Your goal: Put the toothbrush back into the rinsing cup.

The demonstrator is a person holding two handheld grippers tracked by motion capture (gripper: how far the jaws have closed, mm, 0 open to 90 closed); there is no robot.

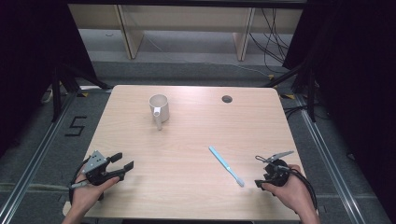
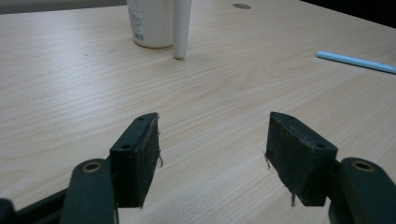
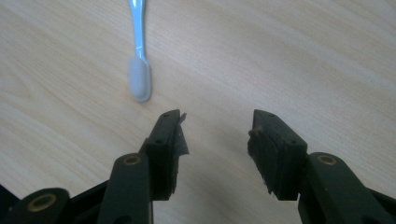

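Observation:
A white mug (image 1: pixel 159 108) stands at the back middle of the wooden table (image 1: pixel 196 135), its handle turned toward the front. A light blue toothbrush (image 1: pixel 225 164) lies flat at the front right, head nearest the person. My left gripper (image 1: pixel 122 160) rests at the front left corner, open and holding nothing. In the left gripper view its jaws (image 2: pixel 212 121) point at the mug (image 2: pixel 149 23), with the toothbrush (image 2: pixel 355 61) far right. My right gripper (image 1: pixel 258 171) sits open just right of the brush head. The right gripper view has the toothbrush (image 3: pixel 140 79) up-left of my right gripper (image 3: pixel 217 119), apart from it.
A round cable hole (image 1: pixel 227 99) is cut into the table near its back right. Shelving legs and cables stand on the floor behind the table. Black curtains hang at both sides. Bare wood lies between the mug and the toothbrush.

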